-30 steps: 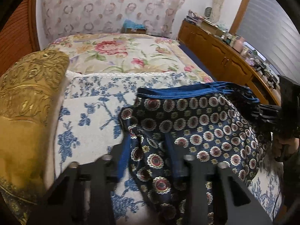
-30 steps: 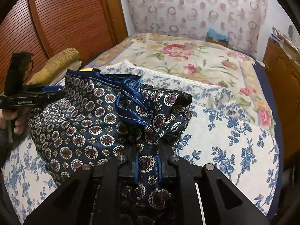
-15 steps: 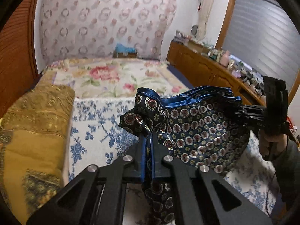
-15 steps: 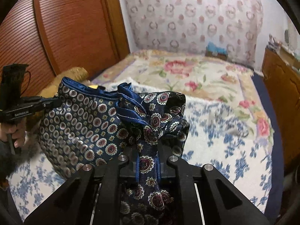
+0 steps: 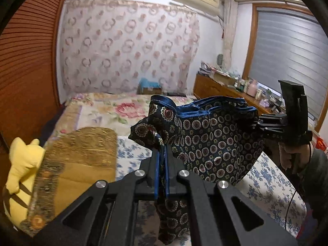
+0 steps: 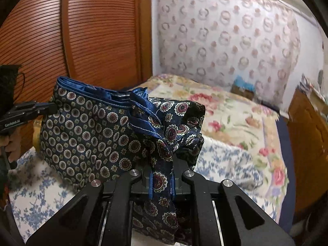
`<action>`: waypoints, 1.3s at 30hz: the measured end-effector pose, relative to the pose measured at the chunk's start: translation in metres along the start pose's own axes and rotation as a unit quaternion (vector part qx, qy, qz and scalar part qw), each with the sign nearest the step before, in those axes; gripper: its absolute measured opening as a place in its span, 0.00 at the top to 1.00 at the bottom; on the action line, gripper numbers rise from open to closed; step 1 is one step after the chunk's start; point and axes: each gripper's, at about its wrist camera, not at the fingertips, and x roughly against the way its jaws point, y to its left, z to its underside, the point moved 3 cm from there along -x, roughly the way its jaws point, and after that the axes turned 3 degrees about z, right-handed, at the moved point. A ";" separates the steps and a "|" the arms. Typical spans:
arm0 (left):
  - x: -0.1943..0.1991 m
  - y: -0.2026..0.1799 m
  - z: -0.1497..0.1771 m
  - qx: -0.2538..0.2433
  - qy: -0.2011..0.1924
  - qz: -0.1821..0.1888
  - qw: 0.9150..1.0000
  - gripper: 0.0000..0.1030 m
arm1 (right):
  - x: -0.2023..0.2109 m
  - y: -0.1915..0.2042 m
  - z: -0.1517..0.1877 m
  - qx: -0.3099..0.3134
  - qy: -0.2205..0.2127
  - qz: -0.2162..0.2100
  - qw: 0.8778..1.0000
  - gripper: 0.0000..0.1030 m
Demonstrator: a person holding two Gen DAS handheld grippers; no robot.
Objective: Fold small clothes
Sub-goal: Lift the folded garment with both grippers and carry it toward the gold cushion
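A small pair of dark navy shorts (image 5: 213,143) with round medallion print and a blue satin waistband hangs stretched in the air between both grippers, above the bed. My left gripper (image 5: 162,160) is shut on one side of the waistband, cloth bunched between its pads. My right gripper (image 6: 162,170) is shut on the opposite side, a fold of the shorts (image 6: 92,131) pinched between its fingers. In each wrist view the other gripper shows at the far end of the shorts: the right gripper (image 5: 254,123) and the left gripper (image 6: 51,108), each held by a hand.
Below lies a bed (image 5: 127,151) with a blue-flowered white cover (image 6: 221,160) and a rose-patterned quilt (image 5: 114,108) farther back. A gold cushion (image 5: 82,155) and a yellow plush toy (image 5: 18,164) sit at its left. A wooden sideboard (image 5: 221,92) with clutter stands right, a slatted wardrobe (image 6: 82,37) left.
The left gripper has closed on the waistband. Both grippers have risen, lifting the shorts off the bed cover so they hang spread between them.
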 end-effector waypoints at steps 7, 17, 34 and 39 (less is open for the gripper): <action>0.035 0.036 0.003 0.018 -0.043 -0.050 0.998 0.99 | -0.020 0.040 -0.056 0.076 -0.014 -0.015 0.997 0.91; 0.072 0.090 0.045 0.064 -0.070 -0.115 0.989 0.99 | -0.077 0.138 -0.124 0.209 -0.007 -0.058 0.976 0.91; 0.091 0.118 0.116 0.130 -0.072 -0.188 0.971 0.99 | -0.167 0.246 -0.160 0.233 0.001 -0.147 0.961 0.72; 0.084 0.122 0.126 0.144 -0.056 -0.195 0.969 0.99 | -0.167 0.233 -0.165 0.187 -0.015 -0.121 0.975 0.43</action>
